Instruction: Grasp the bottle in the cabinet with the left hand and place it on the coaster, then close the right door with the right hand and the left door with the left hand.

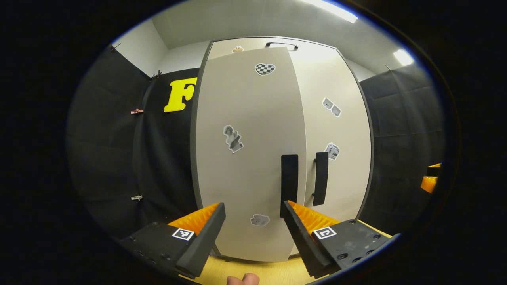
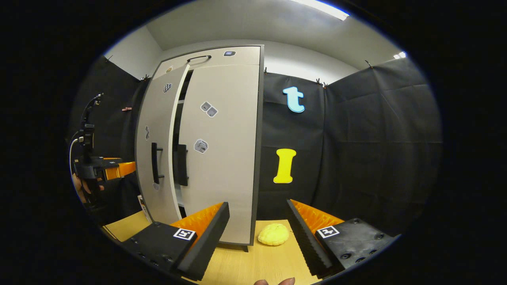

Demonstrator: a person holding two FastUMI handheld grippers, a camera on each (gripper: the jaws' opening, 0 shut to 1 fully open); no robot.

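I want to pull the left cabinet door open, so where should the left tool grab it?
Grip the left door's vertical bar handle at mid-height, approaching straight from the front with the left tool open, one finger either side. It stands off the panel, near the inner edge.

I see a pale beige cabinet (image 2: 222,158) with dark grey edging and black door handles (image 1: 289,184). High on its left door (image 1: 245,158) sits a black-and-white checkered heart sticker (image 1: 264,69); the other stickers look grey. Beside the cabinet's foot, a yellow coaster (image 2: 273,234) lies on the light yellowish wooden table (image 2: 253,265).
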